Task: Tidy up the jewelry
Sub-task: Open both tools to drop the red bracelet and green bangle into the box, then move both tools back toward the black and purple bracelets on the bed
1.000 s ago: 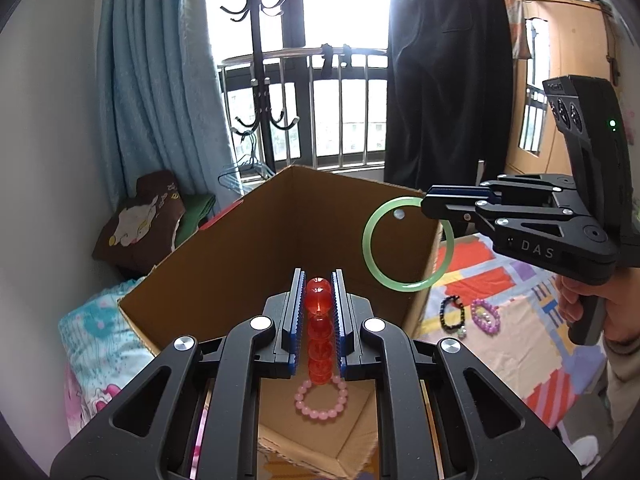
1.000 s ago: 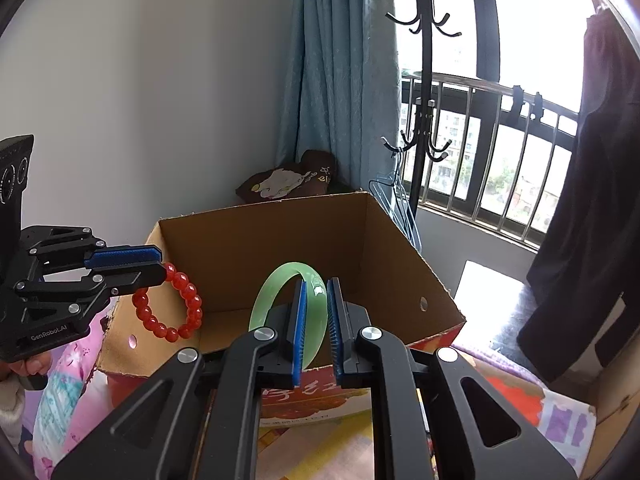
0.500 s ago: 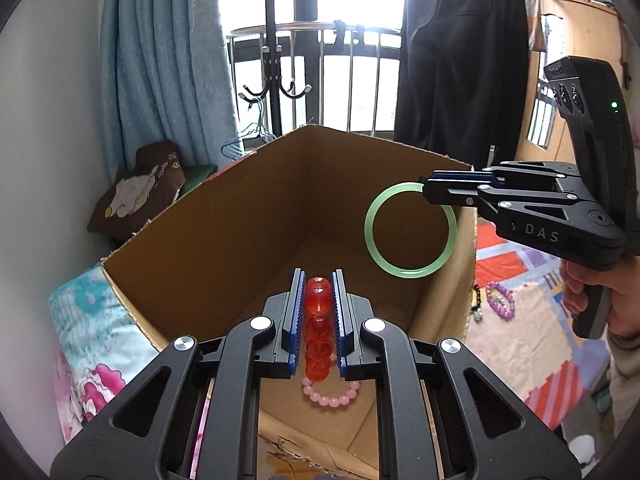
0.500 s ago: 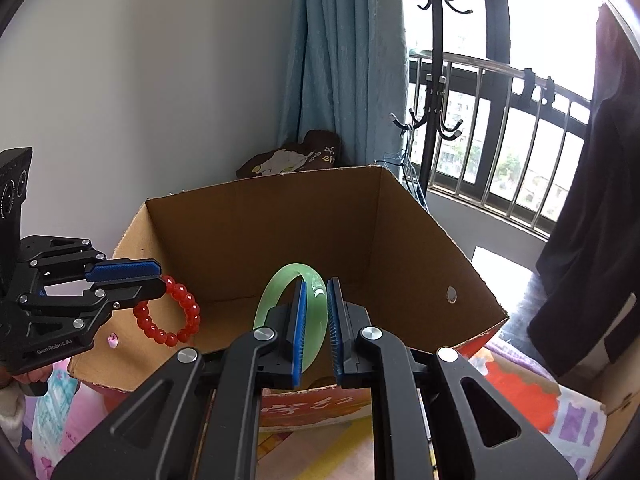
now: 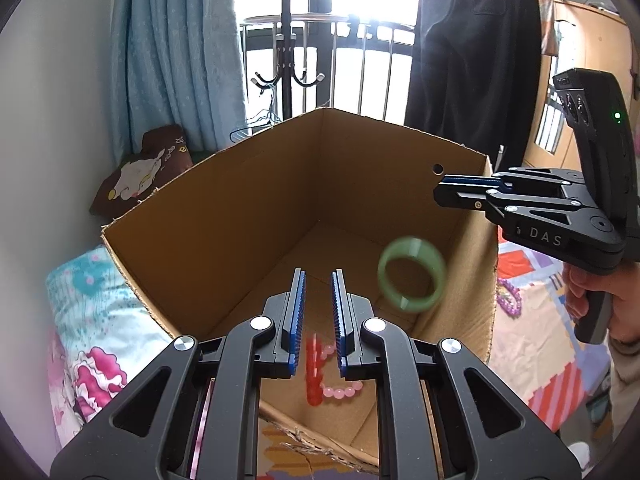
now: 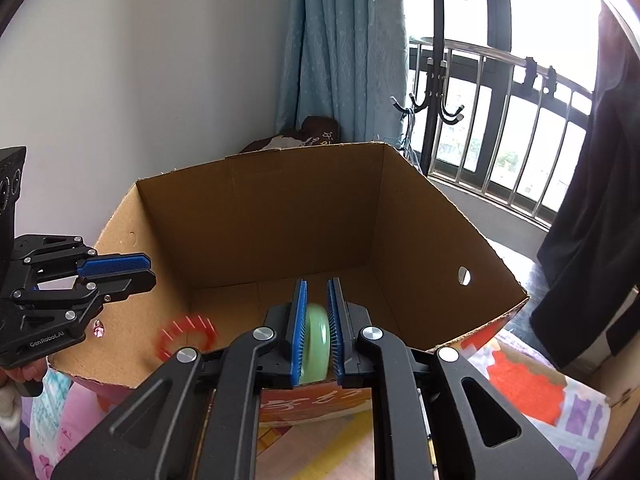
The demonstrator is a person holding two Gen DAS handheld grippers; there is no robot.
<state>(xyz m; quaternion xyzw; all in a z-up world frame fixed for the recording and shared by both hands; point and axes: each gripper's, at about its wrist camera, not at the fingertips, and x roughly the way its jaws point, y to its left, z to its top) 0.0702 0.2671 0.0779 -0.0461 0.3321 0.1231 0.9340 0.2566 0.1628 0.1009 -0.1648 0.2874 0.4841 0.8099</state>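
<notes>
An open cardboard box [image 5: 256, 208] stands on the bed; it also shows in the right wrist view [image 6: 420, 216]. My left gripper [image 5: 318, 280] is open over the box. A red bead bracelet [image 5: 314, 372] falls blurred below it, also seen in the right wrist view [image 6: 186, 338]. A pink bead bracelet [image 5: 340, 390] lies on the box floor. My right gripper [image 6: 318, 288] is open above the box's right side. A green jade bangle [image 5: 412, 274] falls blurred into the box, seen between the right fingers in the right wrist view [image 6: 316, 336].
More bead bracelets [image 5: 508, 300] lie on the patterned bedspread right of the box. A brown cushion [image 5: 140, 168] and blue curtain [image 5: 180, 52] are behind the box. A coat stand [image 6: 436, 60] and hanging black clothes [image 5: 472, 52] stand by the window.
Both grippers have opened. The red bead bracelet and the green bangle have dropped out of them and are falling into the box. Both grippers moved closer over the box.
</notes>
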